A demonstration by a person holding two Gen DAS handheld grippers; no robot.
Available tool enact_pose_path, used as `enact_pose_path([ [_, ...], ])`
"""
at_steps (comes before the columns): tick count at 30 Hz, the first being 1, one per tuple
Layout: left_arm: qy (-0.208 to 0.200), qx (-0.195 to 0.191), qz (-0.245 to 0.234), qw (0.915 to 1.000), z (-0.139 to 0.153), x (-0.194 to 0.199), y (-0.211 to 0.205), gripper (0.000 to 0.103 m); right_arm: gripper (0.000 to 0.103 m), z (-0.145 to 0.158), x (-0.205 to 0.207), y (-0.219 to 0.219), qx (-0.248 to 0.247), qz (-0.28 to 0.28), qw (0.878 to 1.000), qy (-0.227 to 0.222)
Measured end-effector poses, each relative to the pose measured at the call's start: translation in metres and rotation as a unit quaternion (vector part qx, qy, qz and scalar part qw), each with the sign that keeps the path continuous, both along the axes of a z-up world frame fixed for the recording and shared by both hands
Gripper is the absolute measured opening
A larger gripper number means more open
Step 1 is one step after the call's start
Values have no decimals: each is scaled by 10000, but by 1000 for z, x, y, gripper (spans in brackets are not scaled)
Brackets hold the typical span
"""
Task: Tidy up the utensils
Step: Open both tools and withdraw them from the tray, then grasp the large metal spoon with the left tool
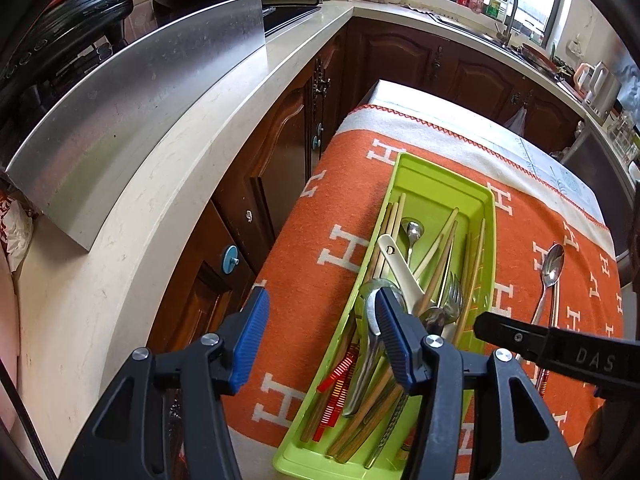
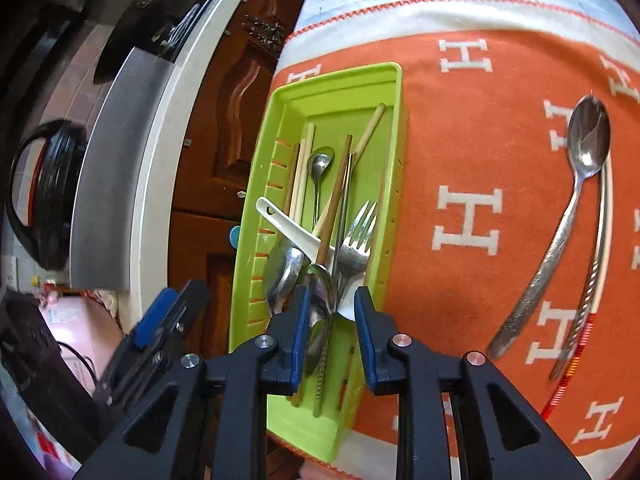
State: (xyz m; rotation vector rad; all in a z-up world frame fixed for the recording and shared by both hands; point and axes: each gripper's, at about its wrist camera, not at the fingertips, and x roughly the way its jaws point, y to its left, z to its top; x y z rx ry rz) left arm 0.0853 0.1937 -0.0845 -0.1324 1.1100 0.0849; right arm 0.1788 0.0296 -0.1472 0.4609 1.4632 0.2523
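Lying heaped in the green tray [image 2: 394,128], the utensils [image 2: 320,240] are sitting just ahead of the right gripper [image 2: 332,312], whose jaws are hanging spread and empty over a spoon bowl. Beyond its right side a lone spoon [image 2: 576,200] is resting on the orange cloth [image 2: 480,140]. The left gripper [image 1: 320,312] is hovering agape, empty, over the tray's left rim.
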Motion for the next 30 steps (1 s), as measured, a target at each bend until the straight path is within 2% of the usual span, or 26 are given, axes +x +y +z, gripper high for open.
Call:
enact_pose_path([
  [5, 12, -5, -116, 9999, 2, -2, -12, 55, 23, 16, -9, -11, -333, 184, 9988, -306],
  [8, -1, -1, -296, 9996, 5, -5, -27, 61, 23, 25, -18, -28, -469, 209, 9977, -453],
  [16, 25, -131, -1202, 9927, 12, -11, -96, 61, 23, 44, -46, -99, -874, -62, 9930, -788],
  [20, 109, -282, -1689, 9852, 10, -8, -135, 61, 23, 49, -56, -141, -1030, -271, 9903, -896],
  [23, 188, -594, -2052, 9767, 5, -1, -160, 61, 23, 51, -61, -172, -1181, -452, 9870, -992],
  [26, 282, -893, -2388, 9665, -1, 9, -181, 60, 23, 48, -64, -200, -1086, -634, 9866, -1040],
  [27, 310, -950, -2491, 9633, -5, 15, -188, 56, 23, 45, -65, -210, -1027, -704, 9868, -1036],
  [30, 468, -920, -2714, 9569, -17, 29, -203, 53, 23, 34, -63, -224, -914, -800, 9876, -996],
])
